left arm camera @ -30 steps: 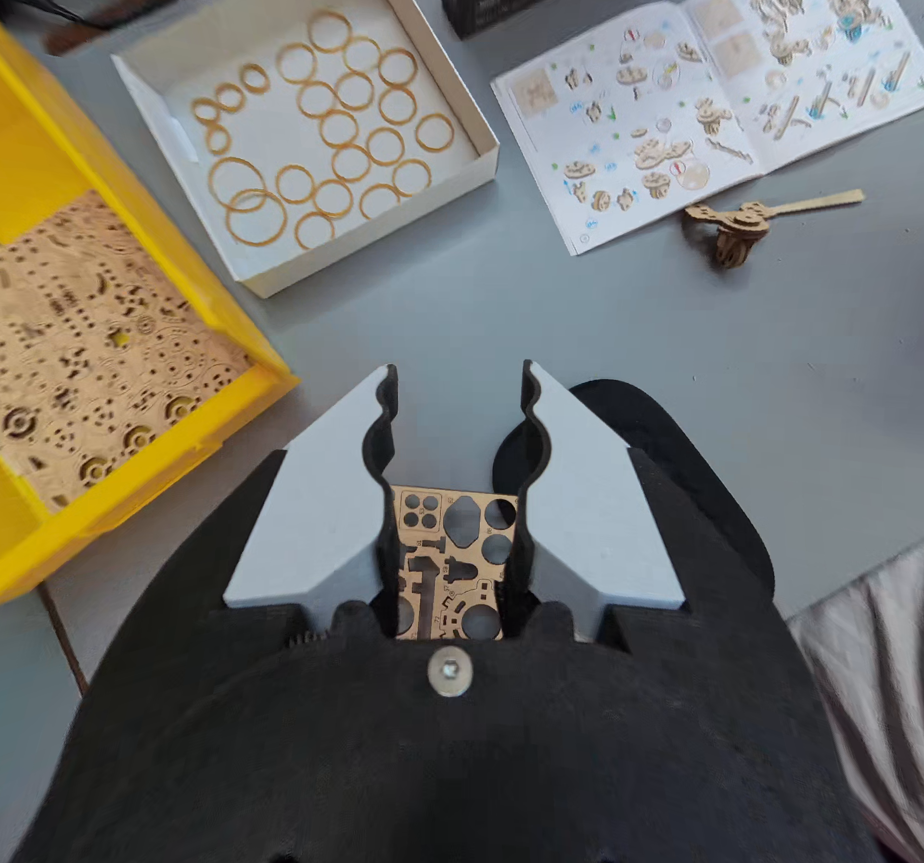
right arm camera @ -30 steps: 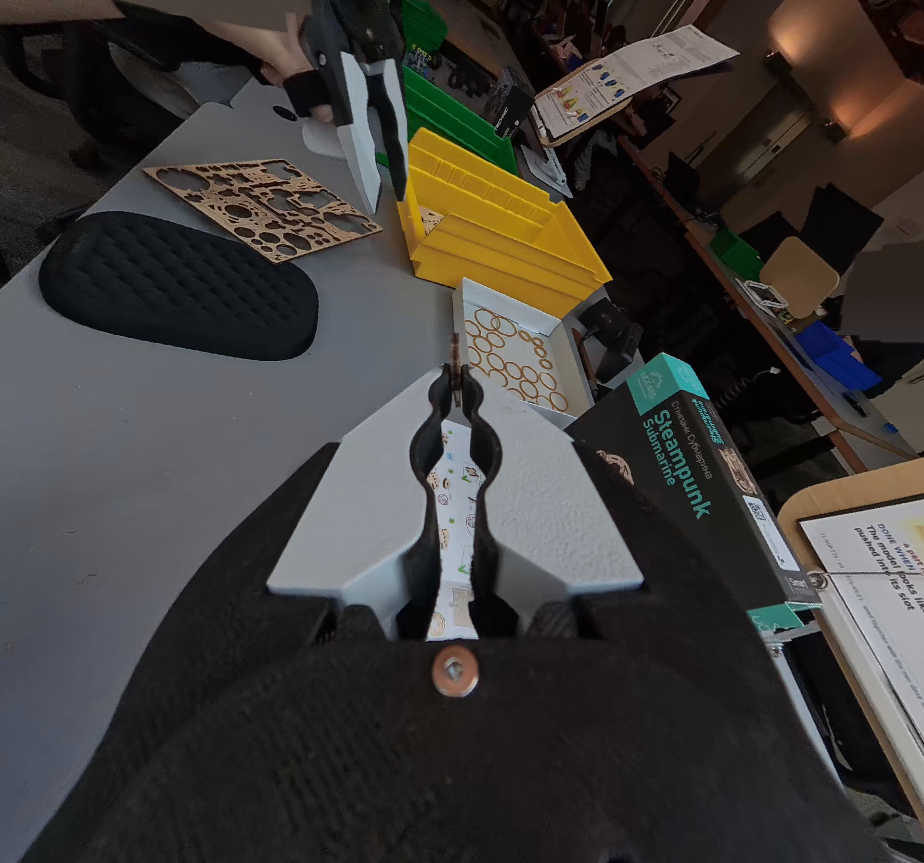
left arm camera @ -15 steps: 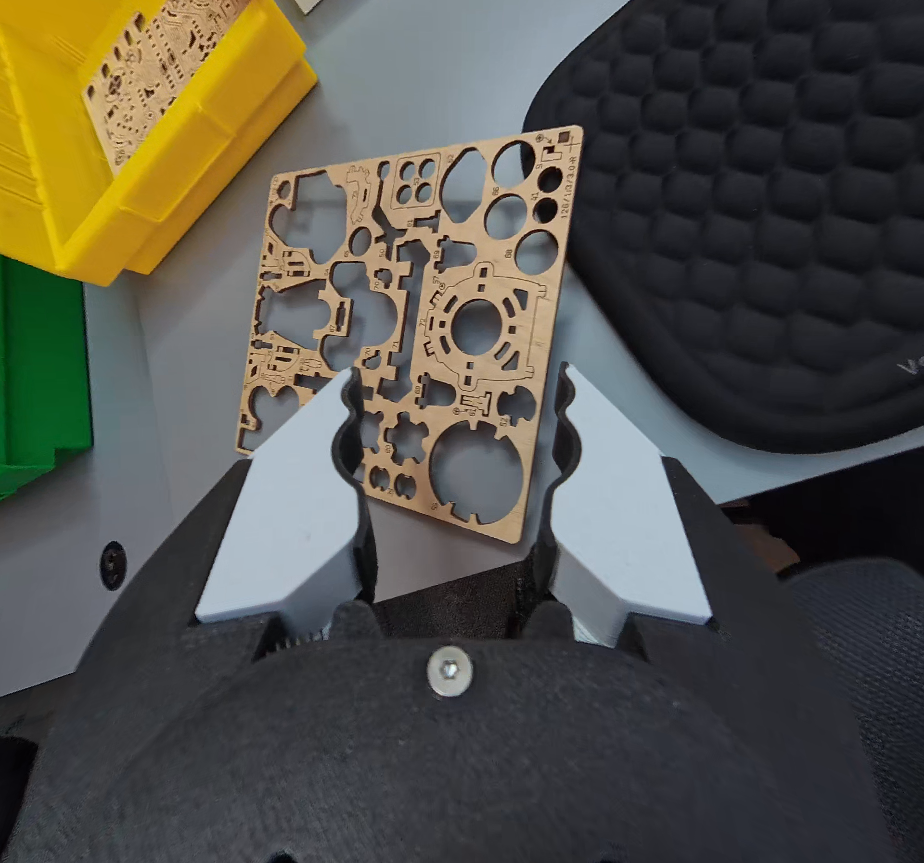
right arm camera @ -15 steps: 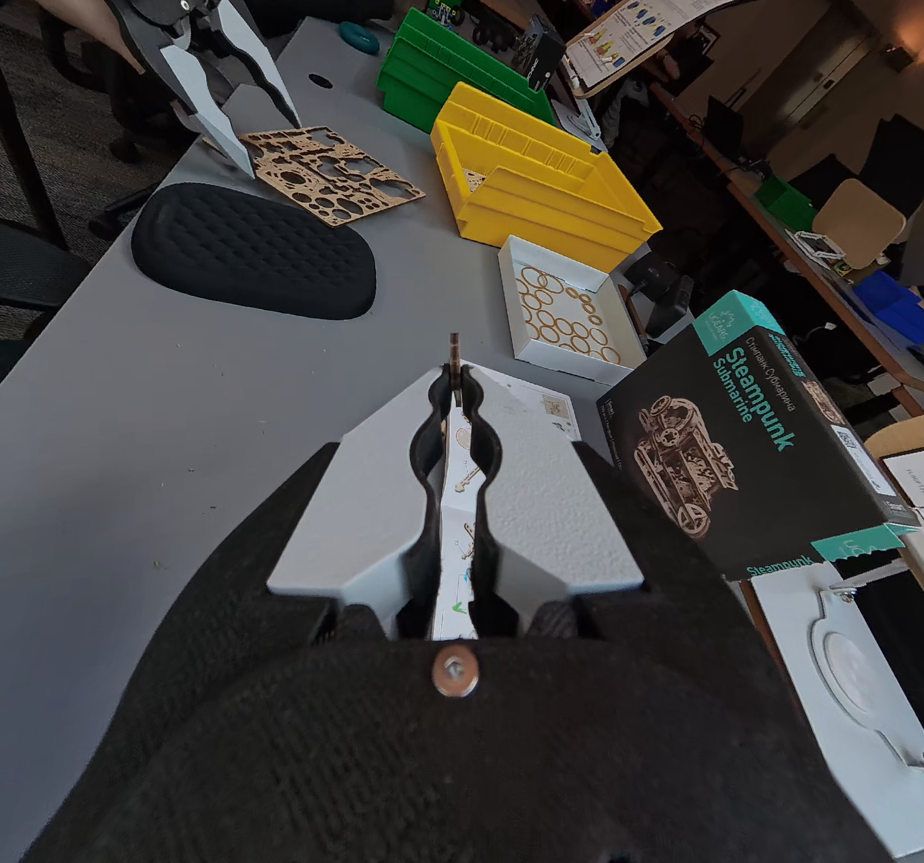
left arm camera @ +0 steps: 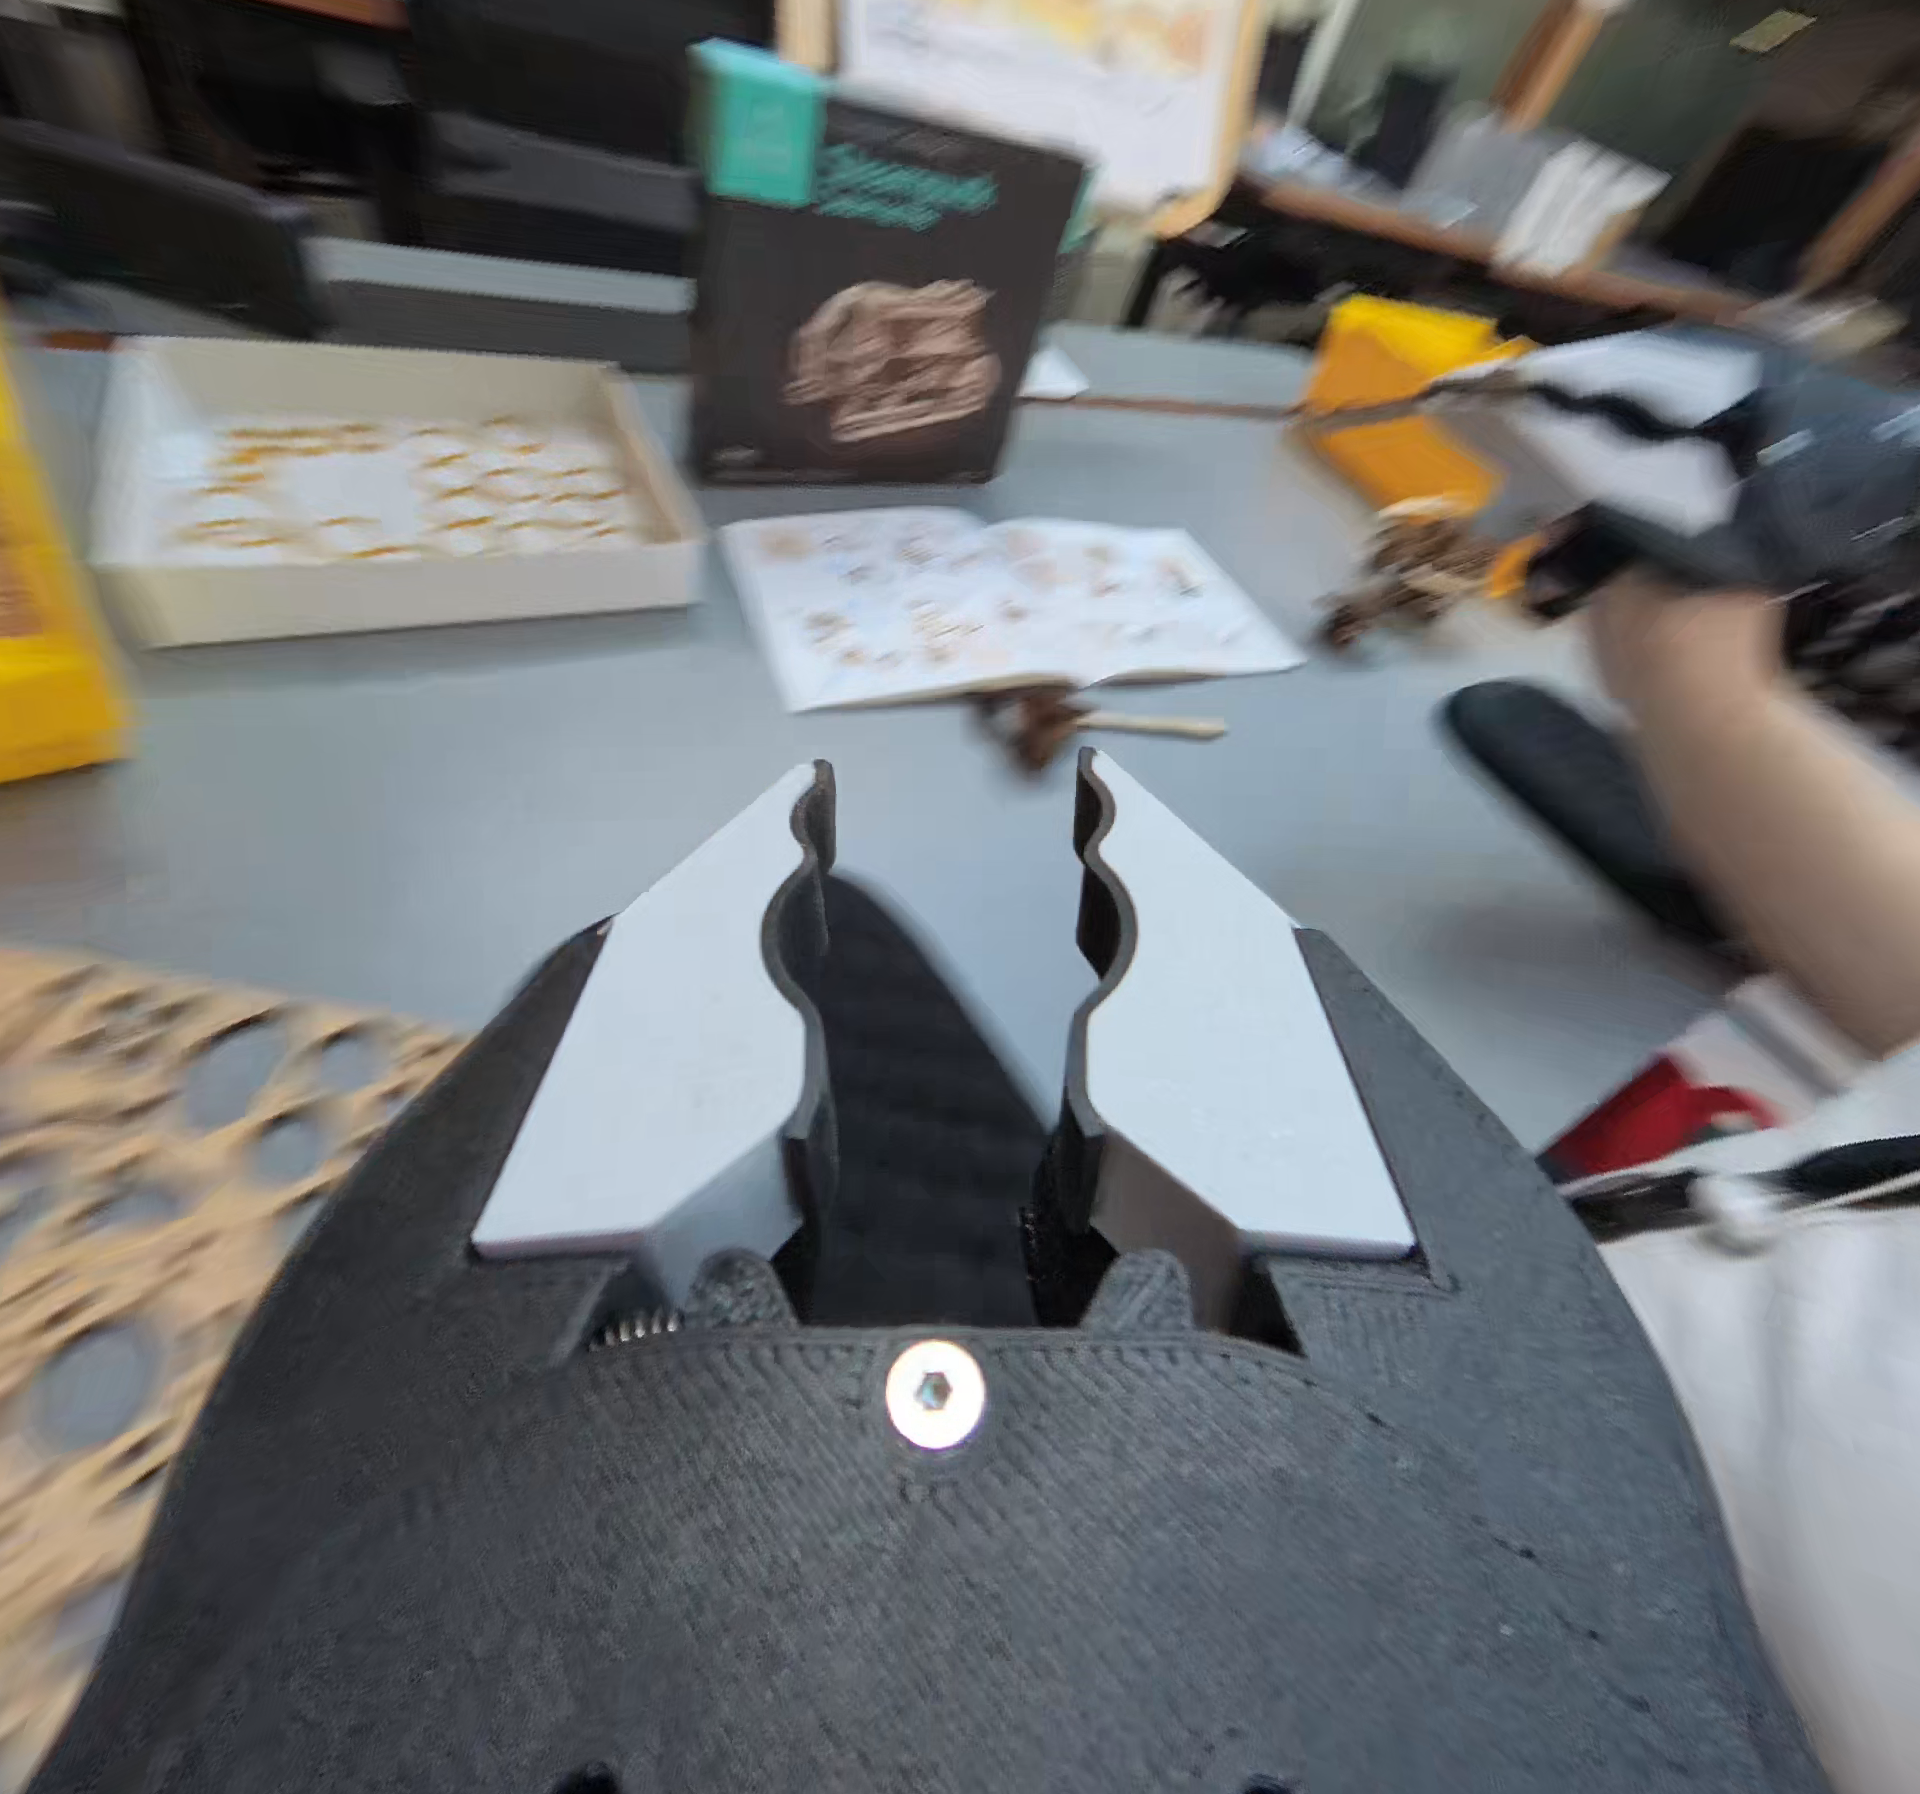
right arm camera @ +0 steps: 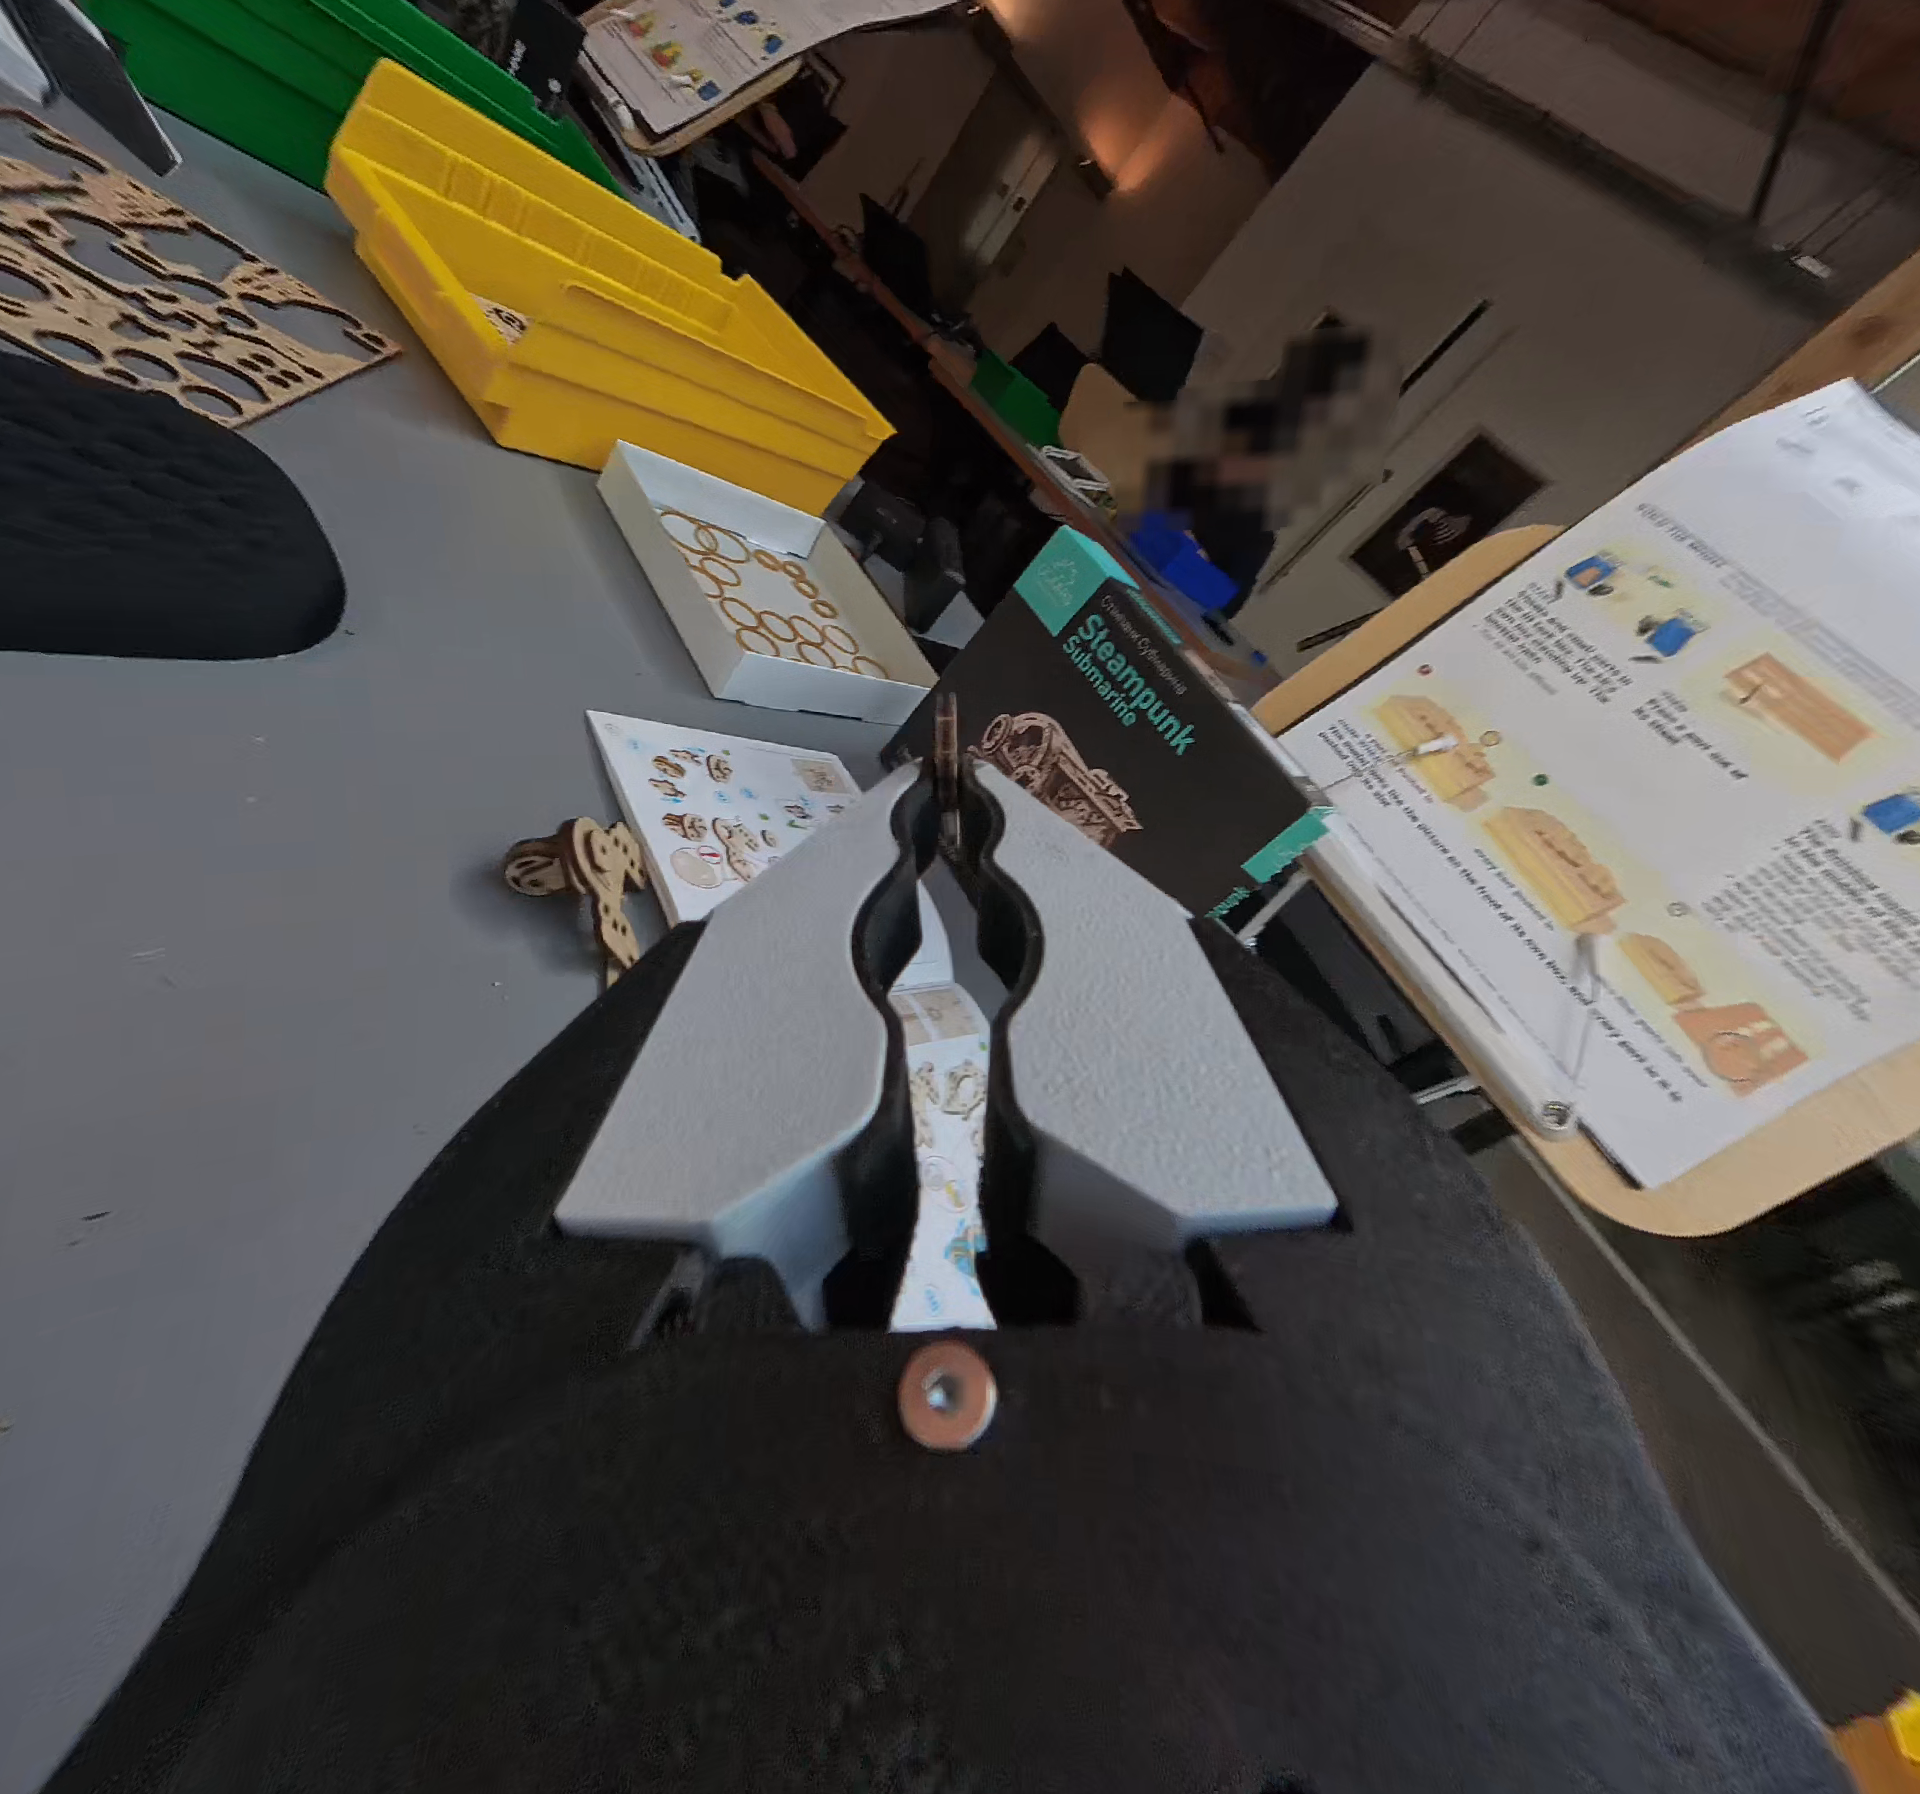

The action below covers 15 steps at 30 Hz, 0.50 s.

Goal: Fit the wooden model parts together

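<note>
While the left gripper (left arm camera: 951, 778) gapes wide and empty over the table (left arm camera: 520, 809), only the right wrist view shows the right gripper (right arm camera: 945, 794) pinching a thin wooden piece (right arm camera: 944, 728).

Motion blur smears the whole left wrist view: the rings in the white tray (left arm camera: 374, 487) are streaks, and the booklet (left arm camera: 997, 591) drawings cannot be made out. The wooden parts sheet (left arm camera: 135, 1121) is cut off at the left edge. The small wooden piece (right arm camera: 945, 736) pinched by the right hand-held gripper (right arm camera: 948, 794) shows edge-on only, its shape unreadable.
</note>
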Tool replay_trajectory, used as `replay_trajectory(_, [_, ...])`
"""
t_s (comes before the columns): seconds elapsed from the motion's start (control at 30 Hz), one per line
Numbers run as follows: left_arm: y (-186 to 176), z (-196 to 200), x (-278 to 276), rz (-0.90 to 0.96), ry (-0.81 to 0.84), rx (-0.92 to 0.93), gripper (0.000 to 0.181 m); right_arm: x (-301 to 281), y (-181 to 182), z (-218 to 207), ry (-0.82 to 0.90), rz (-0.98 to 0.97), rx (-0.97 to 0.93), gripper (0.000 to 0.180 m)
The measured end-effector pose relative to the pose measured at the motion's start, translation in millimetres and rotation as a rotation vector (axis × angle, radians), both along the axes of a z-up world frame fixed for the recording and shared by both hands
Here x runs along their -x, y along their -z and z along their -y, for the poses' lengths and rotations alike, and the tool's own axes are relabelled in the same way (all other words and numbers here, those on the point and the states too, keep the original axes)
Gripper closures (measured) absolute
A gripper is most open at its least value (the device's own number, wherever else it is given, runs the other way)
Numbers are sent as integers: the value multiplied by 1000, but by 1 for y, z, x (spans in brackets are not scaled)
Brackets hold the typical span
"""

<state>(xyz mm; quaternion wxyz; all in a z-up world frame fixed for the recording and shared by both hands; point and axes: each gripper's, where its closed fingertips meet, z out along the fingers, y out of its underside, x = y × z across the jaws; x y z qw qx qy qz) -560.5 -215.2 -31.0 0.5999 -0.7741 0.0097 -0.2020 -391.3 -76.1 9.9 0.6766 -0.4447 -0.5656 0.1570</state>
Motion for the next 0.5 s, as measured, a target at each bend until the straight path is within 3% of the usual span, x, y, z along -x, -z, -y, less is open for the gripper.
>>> replay_trajectory(0.03, [-11, -14, -41, 138, 111, -40, 143, 1, -1, 4, 53, 11, -117, 178])
replay_trajectory(0.13, [-25, -43, -129, 420, 380, -47, 147, 10, 2, 20, 134, 99, -474, 179])
replay_trajectory(0.2, [-32, -58, -157, 548, 465, -39, 148, 15, 12, 30, 116, 136, -578, 178])
replay_trajectory(0.33, [-18, -80, -185, 557, 510, 57, 143, 15, 23, 38, 118, 185, -675, 178])
replay_trajectory(0.5, [-14, -91, -189, 605, 497, 57, 162, 17, 24, 42, 145, 190, -756, 178])
